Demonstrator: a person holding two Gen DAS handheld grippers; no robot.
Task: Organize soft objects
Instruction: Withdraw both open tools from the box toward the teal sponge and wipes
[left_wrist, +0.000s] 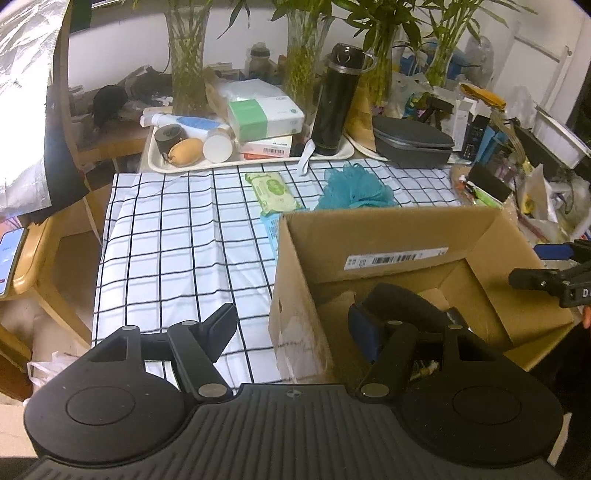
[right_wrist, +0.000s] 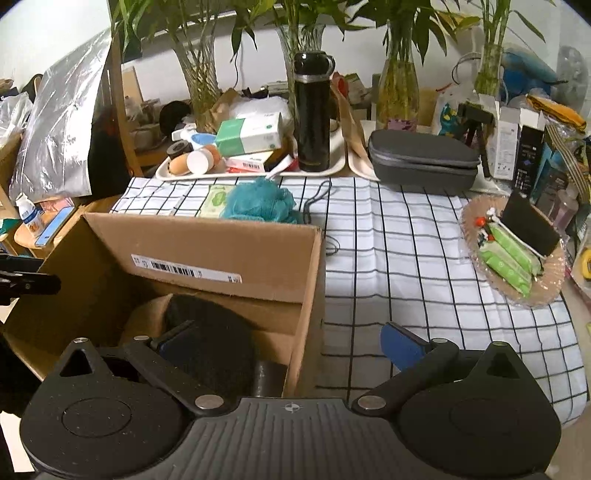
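Brown cardboard box (left_wrist: 388, 236) sits on the checked worktop (left_wrist: 177, 236), and both sets of jaws stand open, holding nothing. The left gripper (left_wrist: 295, 328) straddles the box's left wall, the right gripper (right_wrist: 291, 339) its right wall. Inside lies a dark, fuzzy soft thing (right_wrist: 210, 332), partly hidden by the fingers and hard to name. Beyond the jaws, behind the box, a blue bath puff (left_wrist: 356, 186) and a green wipes pack (left_wrist: 271, 192) peek out, half covered.

A cardboard box (left_wrist: 388, 236) stood on the checked cloth (left_wrist: 177, 240), a dark pad (right_wrist: 210, 332) lying inside it. Behind the box lay a mesh sponge (left_wrist: 356, 186) and, to its left, a wipes packet (left_wrist: 273, 192). Farther back sat a tray (left_wrist: 192, 166) bearing a flask (left_wrist: 334, 101).
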